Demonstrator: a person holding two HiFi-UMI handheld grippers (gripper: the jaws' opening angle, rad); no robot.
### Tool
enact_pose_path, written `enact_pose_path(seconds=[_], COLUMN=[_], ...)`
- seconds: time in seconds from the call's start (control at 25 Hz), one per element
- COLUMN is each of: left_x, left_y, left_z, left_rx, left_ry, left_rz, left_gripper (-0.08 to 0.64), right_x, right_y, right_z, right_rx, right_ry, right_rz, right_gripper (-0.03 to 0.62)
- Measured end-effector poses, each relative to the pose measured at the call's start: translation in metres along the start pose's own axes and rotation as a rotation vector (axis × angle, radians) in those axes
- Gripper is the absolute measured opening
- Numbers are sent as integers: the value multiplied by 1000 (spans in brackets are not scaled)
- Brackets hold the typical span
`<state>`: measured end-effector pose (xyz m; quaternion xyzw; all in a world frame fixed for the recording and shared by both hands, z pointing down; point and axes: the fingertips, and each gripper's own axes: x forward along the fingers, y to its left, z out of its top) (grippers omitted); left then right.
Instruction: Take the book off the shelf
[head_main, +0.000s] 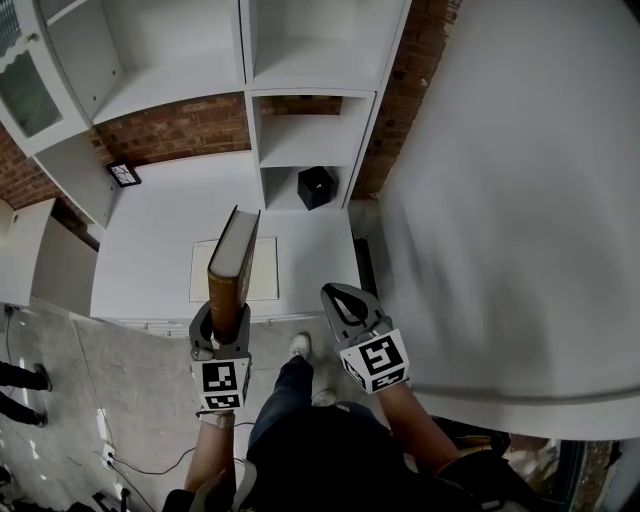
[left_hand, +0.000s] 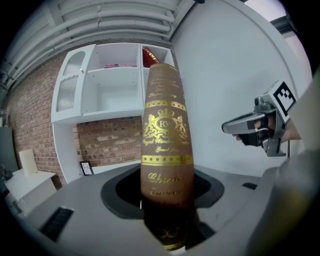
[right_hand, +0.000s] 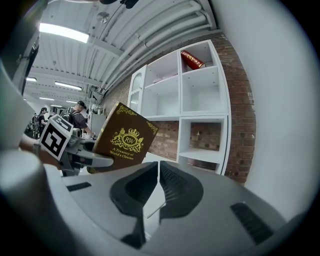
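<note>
Left gripper (head_main: 228, 318) first: from my station I see its jaws spread fairly wide and clamped on the lower end of the book (head_main: 235, 256), one pad on each cover. The brown spine with its gold crest and lettering faces that gripper's own camera and fills the middle of its view. The book stands nearly upright, leaning a little away from me, clear of the shelf unit (head_main: 305, 95) and above the white counter (head_main: 150, 230). Below it on the counter lies a flat white panel (head_main: 268, 270), which the book does not touch.

My right gripper (head_main: 336, 296) hangs just beside the left one. Its jaws are pressed together with only a thin slit between them, and they hold nothing. Its camera catches the book's front cover, off to the left.

As for the compartments, a small black box (head_main: 316, 187) sits in the lowest open cubby of the right-hand column, close to the counter. In the right gripper view a red object (right_hand: 192, 60) lies tilted in the top right compartment; I cannot make out what it is. A flat pink thing (left_hand: 120, 65) rests on the shelf in the compartment to its left. A cabinet with a ribbed glass door (left_hand: 67, 85) closes off the unit's left side, and I cannot see into it. A small dark-framed picture (head_main: 123, 174) leans near the brick wall (head_main: 180, 128) at the back of the counter.
</note>
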<state>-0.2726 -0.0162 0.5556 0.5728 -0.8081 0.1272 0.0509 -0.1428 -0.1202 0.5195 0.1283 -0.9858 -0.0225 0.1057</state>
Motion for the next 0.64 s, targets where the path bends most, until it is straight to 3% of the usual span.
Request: enact_pose_path(seconds=[0.64], left_x=[-7], left_y=[-9], left_z=[-1], left_rx=[12], left_ry=[6], left_rz=[-1], left_gripper=[225], right_x=[-11], right_y=[0], right_z=[-5], right_rx=[15], right_ry=[2], right_rz=[-13], right_gripper=[18])
